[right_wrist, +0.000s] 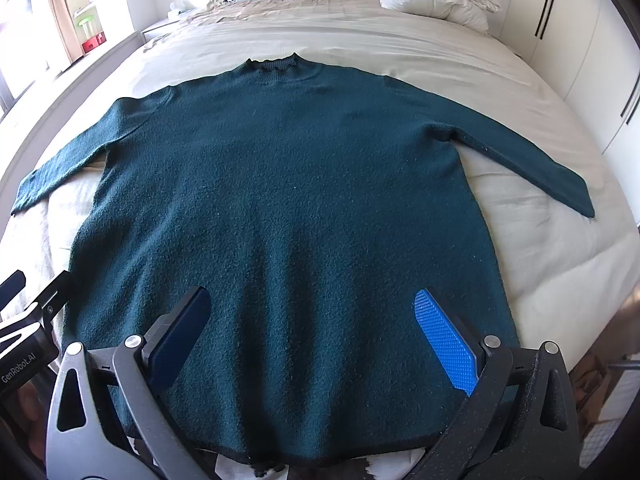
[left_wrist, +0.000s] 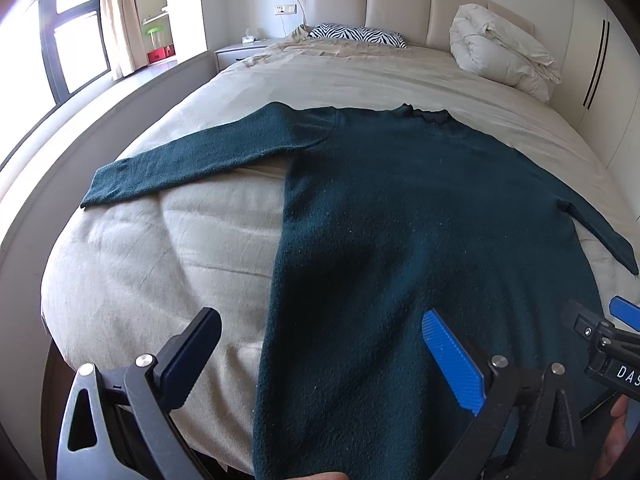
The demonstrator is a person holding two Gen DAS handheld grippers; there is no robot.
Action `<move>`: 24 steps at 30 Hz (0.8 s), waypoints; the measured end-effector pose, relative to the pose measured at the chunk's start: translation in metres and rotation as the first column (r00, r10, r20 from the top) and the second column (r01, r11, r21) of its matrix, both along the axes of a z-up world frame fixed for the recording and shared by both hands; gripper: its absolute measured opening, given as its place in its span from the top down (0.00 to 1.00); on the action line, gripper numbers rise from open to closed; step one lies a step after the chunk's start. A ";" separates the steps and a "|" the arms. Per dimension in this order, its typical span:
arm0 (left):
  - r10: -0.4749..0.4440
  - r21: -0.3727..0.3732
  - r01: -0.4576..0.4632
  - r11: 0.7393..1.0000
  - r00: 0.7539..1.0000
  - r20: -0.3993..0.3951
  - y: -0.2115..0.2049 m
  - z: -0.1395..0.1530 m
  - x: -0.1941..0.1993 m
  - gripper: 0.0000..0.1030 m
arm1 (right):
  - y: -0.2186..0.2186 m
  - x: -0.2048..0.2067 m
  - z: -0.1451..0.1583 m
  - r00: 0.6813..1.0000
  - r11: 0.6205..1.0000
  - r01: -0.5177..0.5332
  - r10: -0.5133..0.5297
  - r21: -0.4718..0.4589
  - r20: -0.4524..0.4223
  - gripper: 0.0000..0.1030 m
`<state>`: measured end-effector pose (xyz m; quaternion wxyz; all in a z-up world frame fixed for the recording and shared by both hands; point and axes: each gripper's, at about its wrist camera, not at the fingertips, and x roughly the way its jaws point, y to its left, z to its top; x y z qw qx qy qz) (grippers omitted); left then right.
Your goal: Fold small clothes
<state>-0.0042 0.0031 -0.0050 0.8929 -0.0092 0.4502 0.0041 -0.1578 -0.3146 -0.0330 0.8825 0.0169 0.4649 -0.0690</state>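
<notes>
while spread flat on the bed (right_wrist: 540, 264), front down or up not told, sweater (right_wrist: 280, 200) lies straight ahead of both hand-held grippers, long axis running away from them: hem nearest, collar (right_wrist: 272, 65) farthest, toward the headboard (left_wrist: 400, 4). sleeves out to either side, angled down toward the hem end; left sleeve (left_wrist: 192, 160) over the bed's left half, right sleeve (right_wrist: 532, 164) over the right.

left hand-held gripper (left_wrist: 320, 364) spread wide, holding nothing, hovering at the hem's left edge, one finger over bare bedding, the blue pad (left_wrist: 452, 364) over knit. right hand-held gripper (right_wrist: 316, 340) likewise wide and empty, centred over the lower body, both fingers above the knit. touching the cloth or just above it: cannot tell.

judging by this, nearer to the left sleeve and left side seam: the left one; nearer to the right sleeve: the right one. likely next a fold inward of a sleeve or side, so each sleeve best reached by its own side.

readable writing: "genrobot.ai" on the left unit's body as seen from the right wrist (right_wrist: 18, 364); "das", cut off by the frame edge, on the right unit as seen from the left wrist (left_wrist: 626, 374). no label readable on the sweater. zebra-print pillow (left_wrist: 356, 35) and a rolled duvet (left_wrist: 500, 52) at the head end, well apart from the work.
</notes>
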 end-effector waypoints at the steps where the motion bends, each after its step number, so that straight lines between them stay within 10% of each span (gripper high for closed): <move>1: 0.000 0.000 0.000 1.000 1.000 -0.002 0.000 -0.001 0.000 0.00 | 0.000 0.001 0.000 1.000 1.000 -0.001 0.001 0.000 -0.001 0.00; 24: 0.007 0.000 -0.007 1.000 1.000 -0.020 0.002 -0.008 -0.001 0.00 | 0.000 0.004 -0.007 1.000 1.000 0.007 -0.007 0.000 -0.020 0.00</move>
